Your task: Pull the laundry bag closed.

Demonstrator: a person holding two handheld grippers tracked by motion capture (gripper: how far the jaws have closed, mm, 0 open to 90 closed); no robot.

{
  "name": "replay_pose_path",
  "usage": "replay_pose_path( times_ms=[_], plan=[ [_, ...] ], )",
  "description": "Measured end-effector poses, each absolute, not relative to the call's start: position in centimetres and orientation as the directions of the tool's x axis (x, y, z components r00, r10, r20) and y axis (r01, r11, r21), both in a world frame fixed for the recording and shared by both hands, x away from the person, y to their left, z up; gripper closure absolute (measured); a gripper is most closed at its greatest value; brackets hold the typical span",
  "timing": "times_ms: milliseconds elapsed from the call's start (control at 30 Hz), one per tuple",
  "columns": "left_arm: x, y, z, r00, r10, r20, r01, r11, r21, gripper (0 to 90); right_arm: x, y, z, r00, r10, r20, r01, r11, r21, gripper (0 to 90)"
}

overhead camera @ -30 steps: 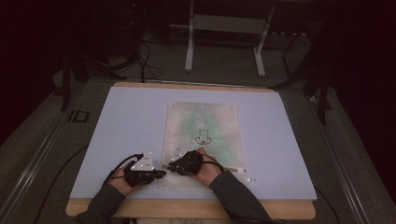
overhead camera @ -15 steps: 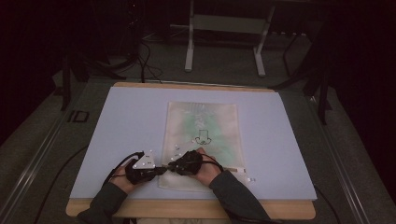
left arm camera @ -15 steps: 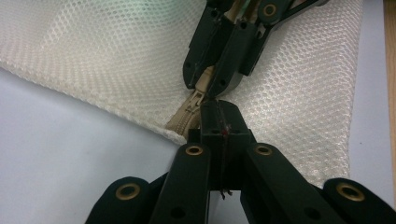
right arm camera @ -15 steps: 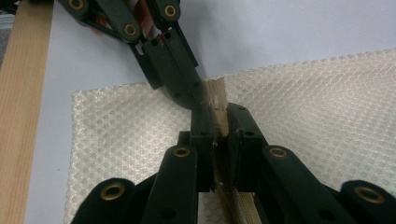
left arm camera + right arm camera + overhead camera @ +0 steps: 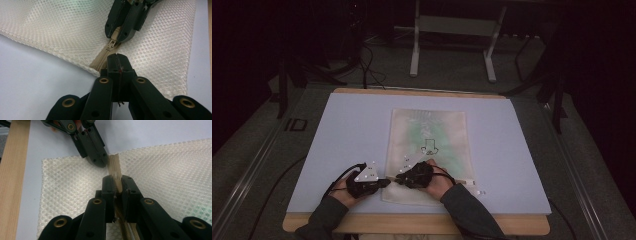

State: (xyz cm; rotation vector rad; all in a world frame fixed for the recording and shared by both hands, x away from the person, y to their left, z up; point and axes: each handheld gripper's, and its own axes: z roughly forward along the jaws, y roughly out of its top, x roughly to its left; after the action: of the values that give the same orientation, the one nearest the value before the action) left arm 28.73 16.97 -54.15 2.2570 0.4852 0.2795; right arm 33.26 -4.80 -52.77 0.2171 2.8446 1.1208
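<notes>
Since a second ago the left gripper has closed in toward 3 o'clock, jaws shut on the zipper's end at the mesh bag's near edge, while the right gripper pinches the zipper pull; the anchor should hold firm as the pull is drawn steadily along the track.

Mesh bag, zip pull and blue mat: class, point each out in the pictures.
mesh bag (image 5: 432, 132), high view, on its flat upper middle.
zip pull (image 5: 114, 38), left gripper view, on the beige tab between the right gripper's jaws.
blue mat (image 5: 352, 125), high view, on a bare part left of the bag.
</notes>
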Motion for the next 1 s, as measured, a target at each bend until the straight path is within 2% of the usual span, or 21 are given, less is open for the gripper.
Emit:
replay_pose_path(
  times_ms=[1000],
  plan=[
    [29.1, 17.2, -54.2, 0.905, 0.426, 0.000, 0.282, -0.597, 0.751, 89.6, 33.2, -6.3, -52.7, -0.984, 0.178, 0.000, 0.129, 0.712, 0.691, 82.3]
  ],
)
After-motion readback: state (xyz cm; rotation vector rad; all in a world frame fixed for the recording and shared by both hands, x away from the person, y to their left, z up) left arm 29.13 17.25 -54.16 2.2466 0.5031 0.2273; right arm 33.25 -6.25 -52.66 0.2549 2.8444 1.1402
